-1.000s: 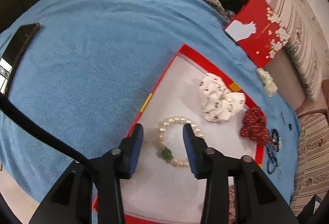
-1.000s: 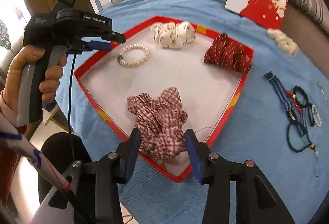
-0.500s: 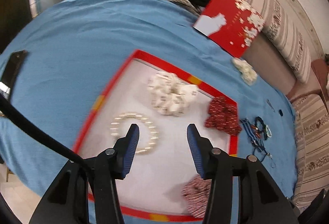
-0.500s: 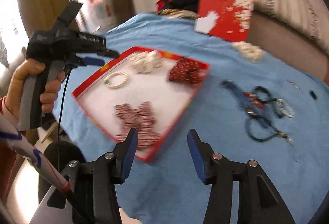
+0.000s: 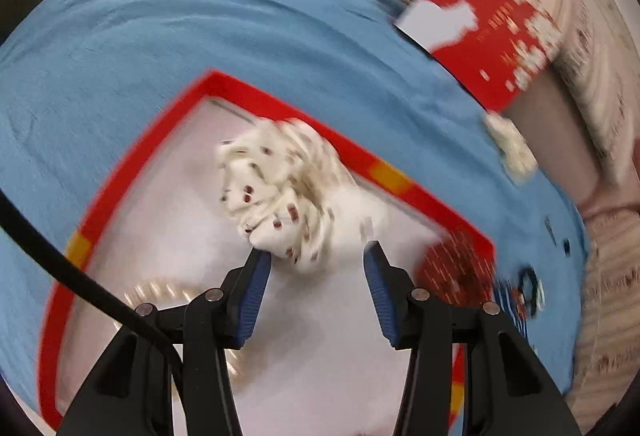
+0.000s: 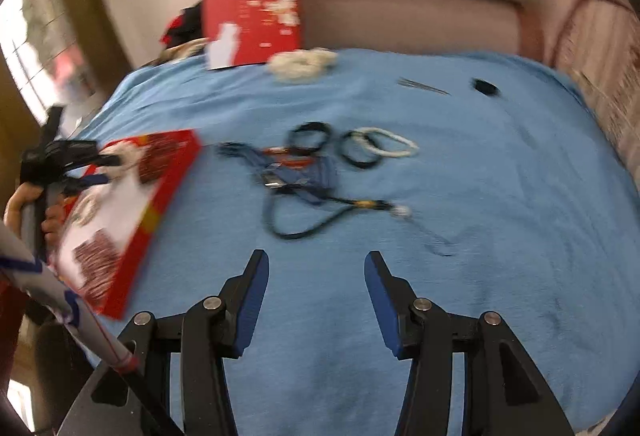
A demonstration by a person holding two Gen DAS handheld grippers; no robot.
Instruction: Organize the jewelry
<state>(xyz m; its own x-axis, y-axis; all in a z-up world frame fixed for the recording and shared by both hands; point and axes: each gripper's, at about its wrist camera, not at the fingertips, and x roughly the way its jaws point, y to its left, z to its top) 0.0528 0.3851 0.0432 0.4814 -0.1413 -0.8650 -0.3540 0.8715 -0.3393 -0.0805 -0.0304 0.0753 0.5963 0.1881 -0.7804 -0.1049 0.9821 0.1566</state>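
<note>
Already the red tray (image 5: pixel 132 164) near the left edge of the blue-covered bench (image 6: pixel 500 196) holds a white scrunchie (image 5: pixel 280 192), a red scrunchie (image 5: pixel 456 268), a checked one (image 6: pixel 98 264) and a pearl bracelet (image 5: pixel 160 290). Left to gather, it seems, are the tangled bracelets and cords (image 6: pixel 320 164) mid-bench and a cream scrunchie (image 6: pixel 302 64) at the far edge. The left gripper (image 5: pixel 316 292) hangs over the tray and the right gripper (image 6: pixel 316 300) over bare cloth, both with jaws spread and empty.
</note>
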